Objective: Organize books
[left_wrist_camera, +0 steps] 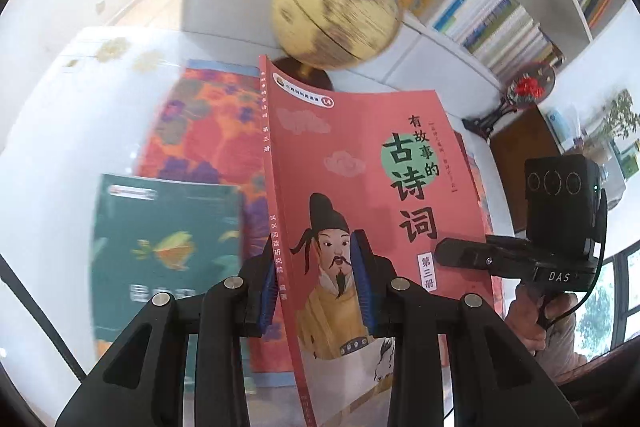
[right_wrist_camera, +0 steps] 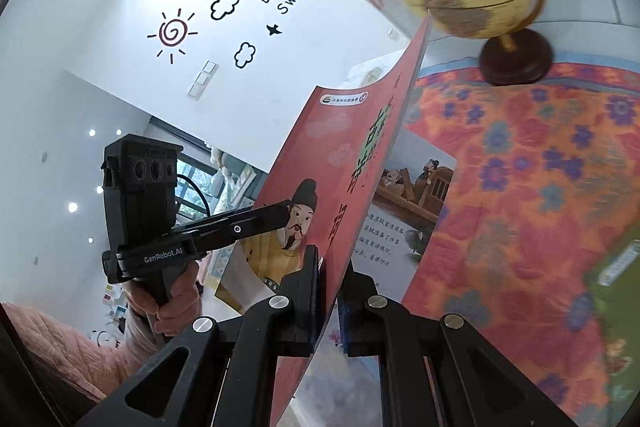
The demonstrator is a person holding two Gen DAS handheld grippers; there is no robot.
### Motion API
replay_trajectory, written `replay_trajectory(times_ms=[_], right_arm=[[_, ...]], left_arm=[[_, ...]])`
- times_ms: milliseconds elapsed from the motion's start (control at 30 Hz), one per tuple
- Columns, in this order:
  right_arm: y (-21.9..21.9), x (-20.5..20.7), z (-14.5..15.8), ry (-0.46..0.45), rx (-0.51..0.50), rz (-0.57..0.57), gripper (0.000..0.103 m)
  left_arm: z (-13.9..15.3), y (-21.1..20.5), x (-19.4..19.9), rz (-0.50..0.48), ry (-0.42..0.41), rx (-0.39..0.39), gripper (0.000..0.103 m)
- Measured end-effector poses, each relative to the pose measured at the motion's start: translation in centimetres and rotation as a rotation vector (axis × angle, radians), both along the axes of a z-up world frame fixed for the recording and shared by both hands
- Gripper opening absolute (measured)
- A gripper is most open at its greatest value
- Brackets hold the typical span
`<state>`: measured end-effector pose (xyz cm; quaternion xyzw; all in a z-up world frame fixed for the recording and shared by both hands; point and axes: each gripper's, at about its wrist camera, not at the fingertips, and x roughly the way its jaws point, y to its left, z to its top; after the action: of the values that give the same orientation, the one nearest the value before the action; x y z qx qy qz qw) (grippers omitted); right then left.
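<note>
The left gripper (left_wrist_camera: 316, 279) straddles the spine edge of a thin salmon-red paperback (left_wrist_camera: 360, 187) with a robed, bearded figure and large Chinese characters on its cover. Its blue pads (left_wrist_camera: 362, 279) stand on either side of the book, but whether they press on it cannot be told from here. The right gripper (right_wrist_camera: 328, 291) is pinched tight on the book's opposite edge — in the left view its black finger reaches in from the right at the cover's margin. Between the two, the book hangs lifted and tilted above a white table (left_wrist_camera: 48, 155), its cover bowing slightly; it looks limp and light, likely to flop if one side lets go.

Below it lie a bright orange floral book or mat (left_wrist_camera: 208, 123) and a dark green book (left_wrist_camera: 168, 247), both flat and untouched. A yellowed globe on a dark wooden base (left_wrist_camera: 336, 11) stands behind, with filled white shelves (left_wrist_camera: 500, 15) beyond. The tidying seems early — one book in the air, none visibly placed, at least two left.
</note>
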<state>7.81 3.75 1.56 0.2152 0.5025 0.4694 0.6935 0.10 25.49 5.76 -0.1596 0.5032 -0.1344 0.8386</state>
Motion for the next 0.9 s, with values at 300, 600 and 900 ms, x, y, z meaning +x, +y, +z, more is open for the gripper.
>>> replay_trajectory(times_ms=[300,600,900], right_arm=[[9.3,-0.3,-1.9,0.045,-0.014,0.079,0.009],[15.1,-1.1,-8.5,0.177,-0.077,0.095,0.009],[15.8,-1.4,-11.5,0.222,-0.161,0.06,0.01]], left_arm=[[-1.8,8.0,-1.9,0.119,0.014,0.018,0.032],[-9.6,13.5,-1.8,0.201,0.174,0.011,0.032],[-11.8,13.3,-0.8,0.188,0.196,0.039,0.035]])
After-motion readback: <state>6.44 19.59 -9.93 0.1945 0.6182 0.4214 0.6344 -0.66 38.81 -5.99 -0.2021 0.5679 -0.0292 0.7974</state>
